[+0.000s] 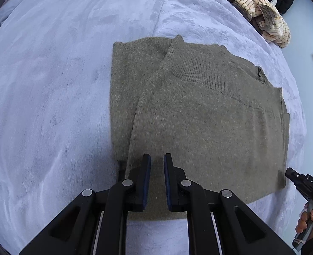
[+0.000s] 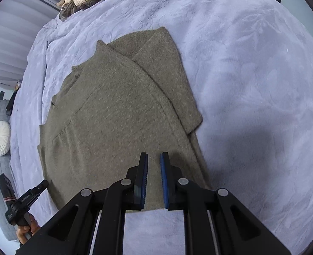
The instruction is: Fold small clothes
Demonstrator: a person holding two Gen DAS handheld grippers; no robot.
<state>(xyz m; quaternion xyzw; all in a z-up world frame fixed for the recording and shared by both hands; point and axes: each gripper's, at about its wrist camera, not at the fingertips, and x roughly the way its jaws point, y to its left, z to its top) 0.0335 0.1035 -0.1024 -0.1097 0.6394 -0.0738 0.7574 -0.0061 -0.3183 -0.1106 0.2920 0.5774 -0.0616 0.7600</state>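
Sweater (image 1: 198, 116), olive knit, lies partly folded flat on lavender blanket (image 1: 50, 85). Left gripper (image 1: 157, 159) and right gripper (image 2: 154, 158) hover above the sweater's near hem, jaws nearly together, nothing between them. Striped clothes pile (image 1: 262, 21) lies beyond the sweater's collar.

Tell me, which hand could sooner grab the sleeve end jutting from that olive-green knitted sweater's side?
Right. The right gripper hovers just below that sleeve end on the olive-green knitted sweater; the left gripper hangs over the opposite side.
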